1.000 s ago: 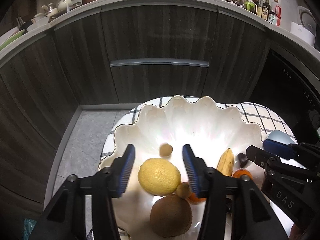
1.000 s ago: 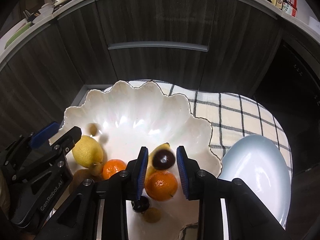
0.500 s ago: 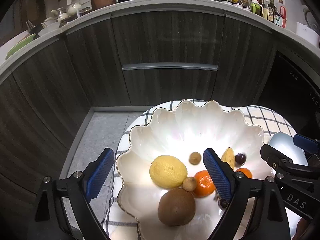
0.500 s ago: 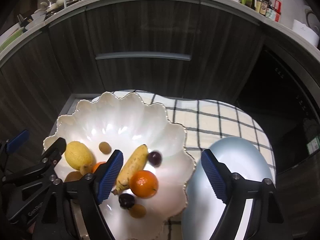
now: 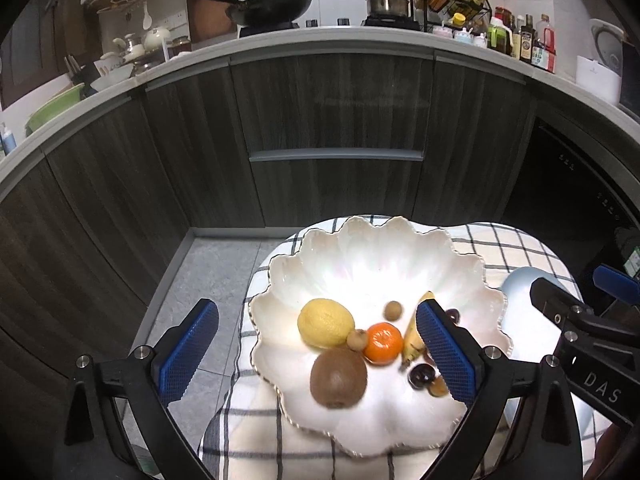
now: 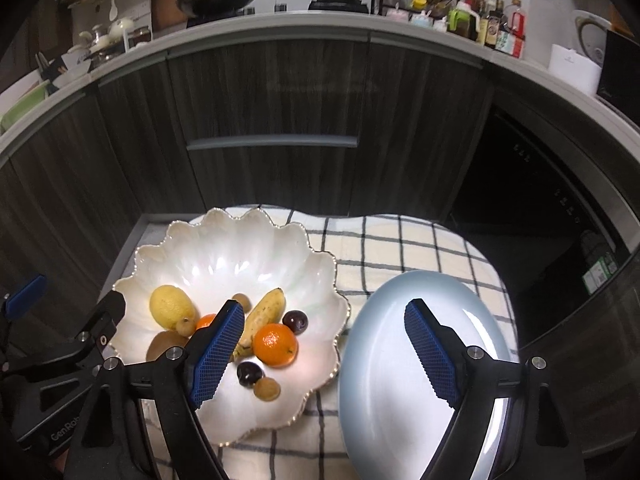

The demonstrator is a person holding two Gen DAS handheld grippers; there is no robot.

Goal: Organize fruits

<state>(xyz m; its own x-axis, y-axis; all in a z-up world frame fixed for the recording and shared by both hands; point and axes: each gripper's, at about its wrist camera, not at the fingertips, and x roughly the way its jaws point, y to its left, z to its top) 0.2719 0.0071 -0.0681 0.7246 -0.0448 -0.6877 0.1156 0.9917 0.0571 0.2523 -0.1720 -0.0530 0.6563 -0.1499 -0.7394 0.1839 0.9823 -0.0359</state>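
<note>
A white shell-shaped bowl [image 5: 360, 264] [image 6: 240, 248] on a checked cloth holds a lemon [image 5: 326, 322], a kiwi [image 5: 339, 377], a mandarin [image 5: 383, 342], a banana [image 6: 262, 318], an orange [image 6: 275, 344], dark plums [image 6: 295, 321] and small brown fruits [image 6: 267, 389]. My left gripper [image 5: 315, 306] hangs above the bowl's near left side, its jaws opening, with nothing held between them. My right gripper [image 6: 324, 305] stands open and empty above the gap between the bowl and a pale blue plate [image 6: 400, 380]. The plate is bare.
The checked cloth [image 6: 400, 240] covers a small rounded table. Dark cabinets with a drawer handle [image 5: 336, 155] stand behind it, a grey tiled floor [image 5: 208, 264] lies to the left, and a black appliance [image 6: 540, 184] is at the right. The counter above carries a wok [image 5: 276, 2], pots and bottles.
Both grippers have opened wide and lifted back from the bowl. The lemon that lay between the left jaws and the dark plum between the right jaws now rest in the bowl.
</note>
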